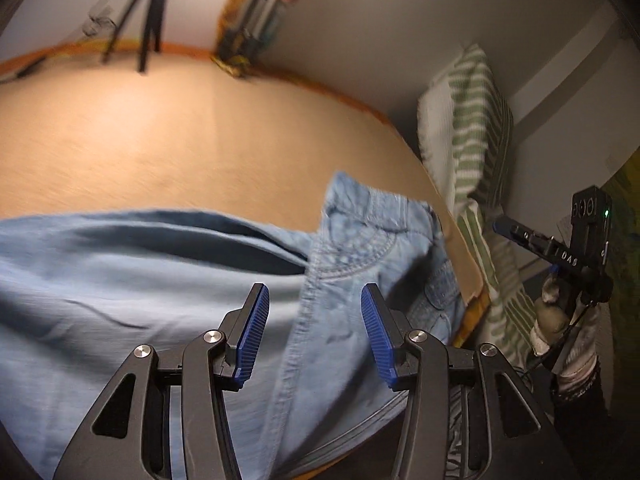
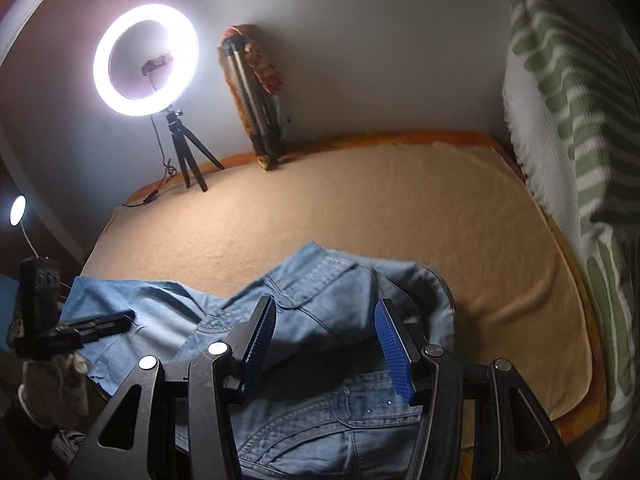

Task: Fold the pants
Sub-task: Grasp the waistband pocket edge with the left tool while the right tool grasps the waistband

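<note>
The light blue pants (image 2: 320,292) are lying rumpled along the near edge of the bed (image 2: 400,208), waistband bunched toward its right side. Both the left tongs (image 1: 315,312) and right tongs (image 2: 326,328) are hovering wide, holding nothing. Each would do best pinching a waistband corner through both layers before lifting and spreading flat.

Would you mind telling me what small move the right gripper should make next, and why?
Probably lower the right gripper onto the bunched waist end of the light blue jeans and close on it. Both it and the left gripper are open and hold nothing, and the jeans lie rumpled on the tan blanket, so they likely need pulling flat before any fold.
</note>
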`<state>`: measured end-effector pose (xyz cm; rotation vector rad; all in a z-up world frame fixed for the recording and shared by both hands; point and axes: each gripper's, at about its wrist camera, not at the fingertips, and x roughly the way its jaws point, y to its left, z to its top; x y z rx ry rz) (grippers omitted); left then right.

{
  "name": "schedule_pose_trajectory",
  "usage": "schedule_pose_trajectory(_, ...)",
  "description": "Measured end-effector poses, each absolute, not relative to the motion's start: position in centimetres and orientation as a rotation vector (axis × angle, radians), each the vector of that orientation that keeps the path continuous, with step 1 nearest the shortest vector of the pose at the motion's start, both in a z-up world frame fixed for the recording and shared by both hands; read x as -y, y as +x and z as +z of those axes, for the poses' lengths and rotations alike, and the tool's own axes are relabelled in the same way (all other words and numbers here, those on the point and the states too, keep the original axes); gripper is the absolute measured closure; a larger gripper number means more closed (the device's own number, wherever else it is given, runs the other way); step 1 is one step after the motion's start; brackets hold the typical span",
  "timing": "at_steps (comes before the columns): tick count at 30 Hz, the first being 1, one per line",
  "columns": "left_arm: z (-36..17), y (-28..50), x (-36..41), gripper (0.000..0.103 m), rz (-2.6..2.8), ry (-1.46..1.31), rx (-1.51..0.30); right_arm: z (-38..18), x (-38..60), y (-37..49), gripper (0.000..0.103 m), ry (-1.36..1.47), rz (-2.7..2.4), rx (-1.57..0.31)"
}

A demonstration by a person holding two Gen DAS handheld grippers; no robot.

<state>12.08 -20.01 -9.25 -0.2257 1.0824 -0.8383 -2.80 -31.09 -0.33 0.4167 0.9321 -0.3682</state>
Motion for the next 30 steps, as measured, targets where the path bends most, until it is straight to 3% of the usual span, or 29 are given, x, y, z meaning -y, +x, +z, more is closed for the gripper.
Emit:
schedule_pose_trajectory(14, -13.6, 15.1, 25.8, 0.056, -0.833, -0.241, -1.258, -3.8, 32.5, -0.1, 0.049, 0.526, -0.325, -1.001)
schedule_pose_trajectory(21, -13.6, 15.2, 26.3, 0.056, -0.85, -0.229, -1.244, -5.0, 31.3, 4.1, 0.049, 0.508, -0.282, -1.064)
schedule_pose_trajectory(25, -13.8, 15.1, 26.5, 0.06, -0.869, -0.27, -1.21, -5.9, 30.1, 6.6, 0.049, 0.495, -0.256, -1.112)
schedule_pose_trajectory(26, -13.9, 15.0, 26.4, 0.067, -0.879, -0.292, -1.204, -6.2, 29.7, 7.4, 0.049, 0.493, -0.248, -1.131)
schedule_pose_trajectory(30, -13.5, 14.4, 26.5, 0.078, -0.9, -0.295, -1.154, -7.9, 28.7, 10.3, 0.049, 0.497, -0.223, -1.212)
